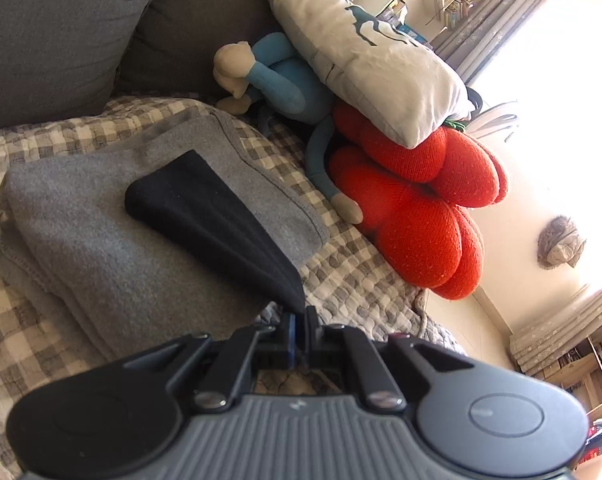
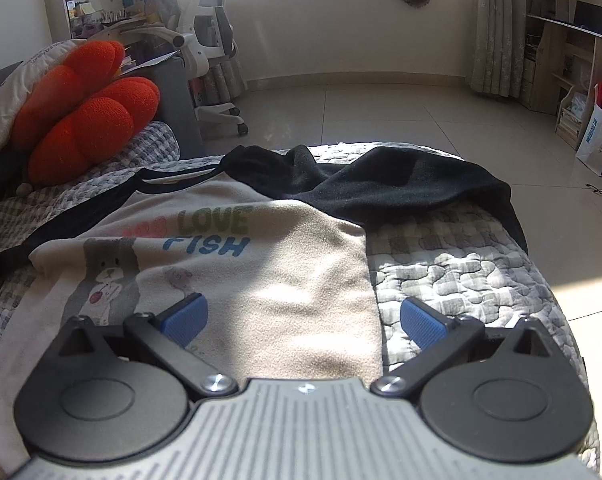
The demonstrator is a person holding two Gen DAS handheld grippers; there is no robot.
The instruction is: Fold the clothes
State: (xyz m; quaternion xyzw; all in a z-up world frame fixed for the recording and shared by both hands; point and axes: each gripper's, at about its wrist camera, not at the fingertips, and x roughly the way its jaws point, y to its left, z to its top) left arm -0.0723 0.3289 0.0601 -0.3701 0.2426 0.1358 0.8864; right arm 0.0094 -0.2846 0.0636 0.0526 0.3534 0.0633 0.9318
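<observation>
The left gripper is pinching the black sleeve, stretching lengthwise away over the folded grey garment. The right gripper is hovering, jaws spread, over the cream shirt.

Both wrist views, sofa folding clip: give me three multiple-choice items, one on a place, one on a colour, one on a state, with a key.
1. Where does the black sleeve held by the left gripper lie?
A. on the folded grey garment
B. on the floor
C. on the white pillow

2. What colour is the word FISH on the cream shirt?
A. red
B. blue
C. yellow

3. How do the jaws of the right gripper stand?
A. shut on the shirt
B. shut on nothing
C. wide open

Key: 1 A, the sleeve stretches across the grey fabric; 2 B, blue letters under LOVE; 3 C, blue pads far apart over the shirt.
</observation>
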